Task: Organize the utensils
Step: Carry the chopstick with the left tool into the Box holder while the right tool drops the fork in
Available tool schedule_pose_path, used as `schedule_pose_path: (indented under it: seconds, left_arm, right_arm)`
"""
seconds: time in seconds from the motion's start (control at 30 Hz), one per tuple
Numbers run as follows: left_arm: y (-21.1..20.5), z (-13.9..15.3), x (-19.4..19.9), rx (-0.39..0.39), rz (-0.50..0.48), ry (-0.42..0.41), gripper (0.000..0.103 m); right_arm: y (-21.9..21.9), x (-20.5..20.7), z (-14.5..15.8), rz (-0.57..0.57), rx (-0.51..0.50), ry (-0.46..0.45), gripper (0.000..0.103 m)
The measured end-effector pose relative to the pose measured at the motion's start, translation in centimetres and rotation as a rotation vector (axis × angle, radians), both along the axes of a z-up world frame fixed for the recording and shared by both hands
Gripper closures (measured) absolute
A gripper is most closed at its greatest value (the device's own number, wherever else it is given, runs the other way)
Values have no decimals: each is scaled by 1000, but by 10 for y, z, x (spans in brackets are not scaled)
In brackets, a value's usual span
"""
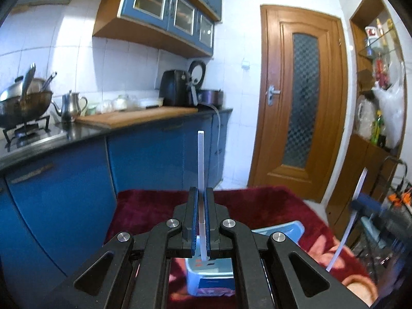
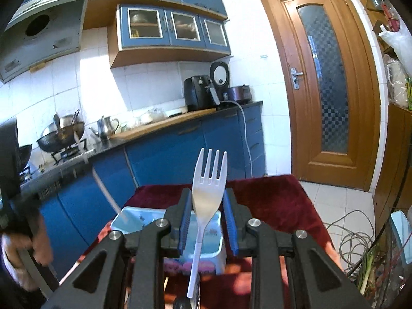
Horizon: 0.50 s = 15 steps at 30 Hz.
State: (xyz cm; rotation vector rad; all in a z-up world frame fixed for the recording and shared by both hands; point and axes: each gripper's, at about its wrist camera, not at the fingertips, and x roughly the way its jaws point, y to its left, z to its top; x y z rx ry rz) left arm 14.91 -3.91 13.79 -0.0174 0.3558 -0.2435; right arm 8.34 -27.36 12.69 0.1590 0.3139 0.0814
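My left gripper (image 1: 201,193) is shut on a thin white plastic utensil (image 1: 201,159), seen edge-on and pointing up. It hangs over a light blue bin (image 1: 209,275) on the dark red cloth (image 1: 154,206). My right gripper (image 2: 207,195) stands open, with a white plastic fork (image 2: 209,180) upright between the jaws, tines up, resting against the left pad. Its handle reaches down in front of the light blue bin (image 2: 213,234). The other utensil (image 2: 105,190) shows blurred at the bin's left edge. The fork (image 1: 347,219) also shows at the right of the left wrist view.
Blue kitchen cabinets (image 2: 180,144) with a dark counter stand behind the cloth-covered table (image 2: 270,198). A wok on a stove (image 1: 23,105), a kettle (image 1: 70,105) and a cutting board (image 1: 134,117) sit on the counter. A wooden door (image 2: 324,77) is to the right; cables (image 2: 355,234) lie on the floor.
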Motion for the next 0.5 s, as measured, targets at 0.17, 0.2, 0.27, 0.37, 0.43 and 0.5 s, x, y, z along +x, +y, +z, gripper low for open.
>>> schedule_pose_path:
  seconds: [0.17,0.2,0.27,0.37,0.43,0.5]
  left_arm:
    - [6,-26,20,-5,11,75,99]
    - [7,-31,24,-8,13,90,99]
    - [8,-38,29,-8,14,109,99]
    - [8,-47,34,-6,11,129,99]
    - [8,-53,38,-3,6,146,99]
    - [6,-60,42,4,-1,168,99]
  right_arm:
    - [2,19,4,-53,-42,-55,75]
    - [3,25,2,-62,-54,-62,75]
    - [7,35,-2,-68,-68,-60,75]
    - [12,50,-10,-65,-89,-39,75]
    - [18,60,-19,-58,-123,-18,75]
    - [23,65,-27,-48,-150,6,75]
